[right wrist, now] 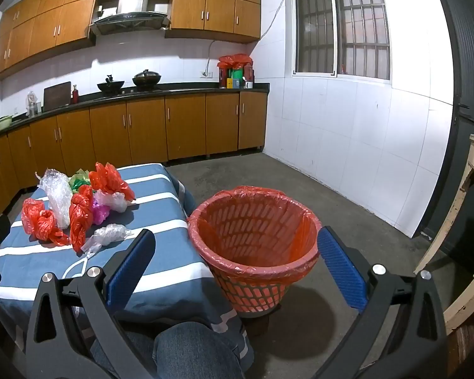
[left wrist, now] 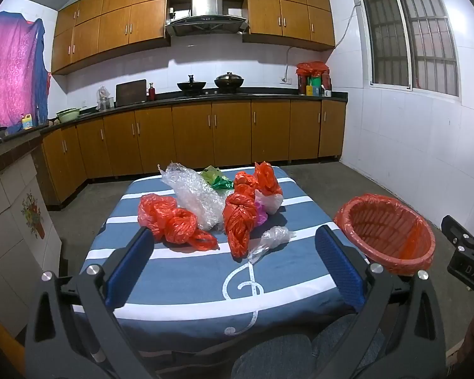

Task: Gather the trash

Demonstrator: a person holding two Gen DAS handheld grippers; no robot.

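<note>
Crumpled trash lies on a low table with a blue-and-white striped cloth: a red bag at the left, a twisted red bag in the middle, bubble wrap, a small clear wrap, and green and pink bags behind. My left gripper hovers open over the table's near edge, short of the trash and holding nothing. A red mesh waste basket with a red liner stands on the floor right of the table. My right gripper is open in front of the basket, empty.
Brown kitchen cabinets and a dark counter with pots run along the far wall. Bare concrete floor lies right of the basket. A worn wooden table stands at the far right. A person's jeans-clad knee sits below the grippers.
</note>
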